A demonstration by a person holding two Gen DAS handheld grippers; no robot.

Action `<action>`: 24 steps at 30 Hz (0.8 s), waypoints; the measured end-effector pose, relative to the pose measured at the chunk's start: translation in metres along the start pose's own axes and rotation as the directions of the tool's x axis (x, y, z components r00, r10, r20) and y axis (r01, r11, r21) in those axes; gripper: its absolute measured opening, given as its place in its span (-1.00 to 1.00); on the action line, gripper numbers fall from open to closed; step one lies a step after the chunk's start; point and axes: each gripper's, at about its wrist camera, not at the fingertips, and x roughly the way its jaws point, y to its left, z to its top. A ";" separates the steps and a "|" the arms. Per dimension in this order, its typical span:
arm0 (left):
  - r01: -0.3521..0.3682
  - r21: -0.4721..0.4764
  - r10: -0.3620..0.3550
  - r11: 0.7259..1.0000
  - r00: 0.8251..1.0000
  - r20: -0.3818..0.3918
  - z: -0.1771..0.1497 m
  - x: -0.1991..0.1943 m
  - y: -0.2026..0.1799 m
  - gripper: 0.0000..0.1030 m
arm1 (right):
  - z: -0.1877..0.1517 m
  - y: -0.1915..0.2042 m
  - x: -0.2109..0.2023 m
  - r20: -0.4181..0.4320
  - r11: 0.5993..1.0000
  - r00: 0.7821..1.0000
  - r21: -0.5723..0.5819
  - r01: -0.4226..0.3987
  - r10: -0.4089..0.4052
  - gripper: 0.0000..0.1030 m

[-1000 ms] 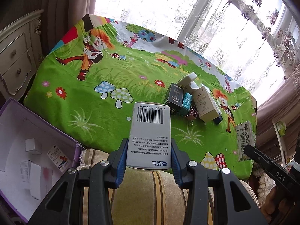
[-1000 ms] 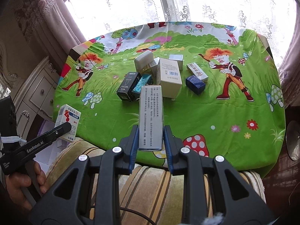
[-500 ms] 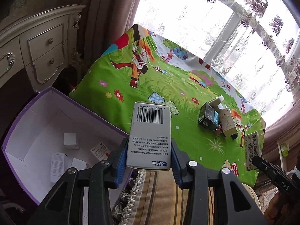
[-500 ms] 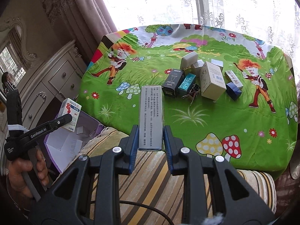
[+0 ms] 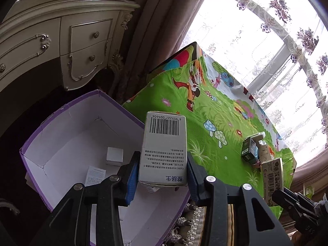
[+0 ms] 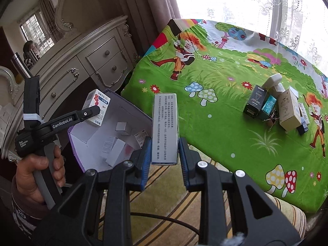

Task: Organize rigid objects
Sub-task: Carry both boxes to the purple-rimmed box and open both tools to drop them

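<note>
Left wrist view: left claw (image 5: 163,174) clamps a white cardboard carton (image 5: 164,147) by its two side faces, blue ribbed pads pressed flat against it. Barcode end faces away, printed text panel up. Carton hangs over the near rim of an open purple box (image 5: 82,135), matte white inside, with creased corners. A small white cube-shaped box (image 5: 114,153) and a paper leaflet (image 5: 95,175) lie on its floor.

Right wrist view: right claw (image 6: 164,157) is closed on a slim grey carton (image 6: 165,127), gripped across its narrow faces and standing upright over the striped fabric edge, just beside the purple box. A hand (image 6: 39,174) grips the left tool's handle.

Desk (image 6: 225,123) is covered by a glossy green cartoon-print cloth with mushrooms and figures. A cluster of rectangular cartons (image 6: 274,106) sits on it near the far right: black, teal, and beige, some touching, with a white bottle (image 6: 273,82) behind.
</note>
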 end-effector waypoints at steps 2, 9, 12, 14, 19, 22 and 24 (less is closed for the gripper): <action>0.002 -0.011 -0.002 1.000 1.000 0.003 0.001 0.000 0.006 -0.17 | 0.003 0.019 0.008 -0.017 0.999 1.000 -0.042 -0.024 0.023 -0.41; 0.008 -0.045 -0.007 0.999 1.000 0.012 0.004 0.000 0.025 -0.17 | 0.003 0.070 0.037 -0.092 0.984 0.992 -0.150 -0.099 0.085 -0.41; 0.004 -0.064 -0.003 0.998 1.000 0.011 0.004 0.002 0.032 -0.16 | -0.001 0.087 0.047 -0.126 0.973 0.986 -0.189 -0.131 0.109 -0.41; 0.001 -0.074 -0.001 0.997 1.000 0.004 0.005 0.005 0.035 -0.08 | -0.003 0.093 0.053 -0.148 0.969 0.982 -0.198 -0.148 0.120 -0.33; 0.004 -0.088 -0.005 0.996 1.000 -0.010 0.004 0.011 0.038 0.02 | -0.005 0.090 0.059 -0.168 0.970 0.978 -0.191 -0.154 0.122 0.05; 0.007 -0.079 -0.009 0.997 1.000 -0.019 0.003 0.015 0.035 0.02 | -0.005 0.081 0.058 -0.163 0.975 0.980 -0.171 -0.144 0.116 0.05; 0.009 -0.074 -0.011 0.997 1.000 -0.026 0.003 0.017 0.032 0.02 | -0.005 0.074 0.058 -0.160 0.978 0.981 -0.157 -0.136 0.111 0.05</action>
